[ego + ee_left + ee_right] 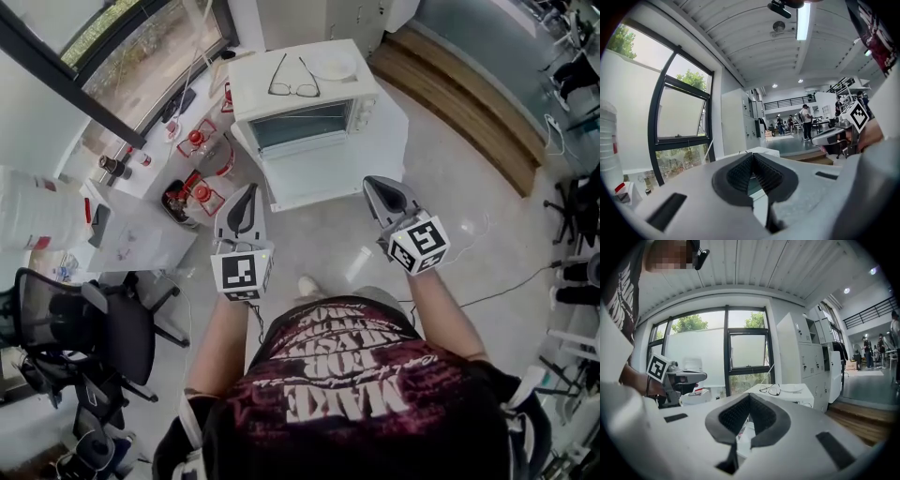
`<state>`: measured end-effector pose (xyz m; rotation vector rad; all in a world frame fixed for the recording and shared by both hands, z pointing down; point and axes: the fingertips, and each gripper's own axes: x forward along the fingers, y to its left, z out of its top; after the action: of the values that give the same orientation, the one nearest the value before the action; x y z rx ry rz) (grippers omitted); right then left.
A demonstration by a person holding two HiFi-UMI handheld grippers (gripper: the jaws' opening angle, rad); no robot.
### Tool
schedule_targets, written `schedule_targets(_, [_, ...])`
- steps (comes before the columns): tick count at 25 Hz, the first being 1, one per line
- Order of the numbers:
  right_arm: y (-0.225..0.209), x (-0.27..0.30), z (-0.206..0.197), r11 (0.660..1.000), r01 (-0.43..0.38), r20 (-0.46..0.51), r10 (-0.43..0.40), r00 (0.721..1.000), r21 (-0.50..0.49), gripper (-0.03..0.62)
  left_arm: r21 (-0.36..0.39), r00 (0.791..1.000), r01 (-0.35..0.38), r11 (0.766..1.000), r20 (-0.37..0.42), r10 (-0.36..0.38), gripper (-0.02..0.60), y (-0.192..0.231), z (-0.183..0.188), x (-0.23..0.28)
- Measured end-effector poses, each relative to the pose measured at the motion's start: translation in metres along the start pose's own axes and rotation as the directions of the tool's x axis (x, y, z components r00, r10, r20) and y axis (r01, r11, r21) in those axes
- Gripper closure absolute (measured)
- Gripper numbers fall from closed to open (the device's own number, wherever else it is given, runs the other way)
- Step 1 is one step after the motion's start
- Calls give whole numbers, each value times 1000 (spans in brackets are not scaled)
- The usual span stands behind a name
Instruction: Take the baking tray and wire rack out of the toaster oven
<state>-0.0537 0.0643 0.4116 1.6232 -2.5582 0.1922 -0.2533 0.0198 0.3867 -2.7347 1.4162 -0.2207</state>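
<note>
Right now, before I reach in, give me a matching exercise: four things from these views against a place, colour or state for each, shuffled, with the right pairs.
Things:
1. eyeglasses
2. toaster oven
3. office chair
4. right tool

Place, colour or state:
A. black, at the head view's lower left
B. white, at the head view's top middle
C. shut, with nothing in it
D. lying on the oven's top

Pairs: 1-D, 2-B, 3-A, 4-C
</note>
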Motion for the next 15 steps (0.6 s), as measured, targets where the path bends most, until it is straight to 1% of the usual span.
schedule_targets(5, [4, 2, 9, 1000, 14, -6, -14, 1000, -17, 591, -10, 1000, 29, 1000, 4, -29, 575, 3, 2, 8])
schedule_targets(10, [-3, 4, 9, 999, 35, -3, -35, 999, 4, 591, -21, 999, 48, 999, -3, -48, 575, -2, -4, 11])
schedule_targets(15, [-4, 12, 10, 1000, 21, -5, -21, 1000, 1, 591, -28, 1000, 28, 999, -13, -28, 575, 6, -3, 12])
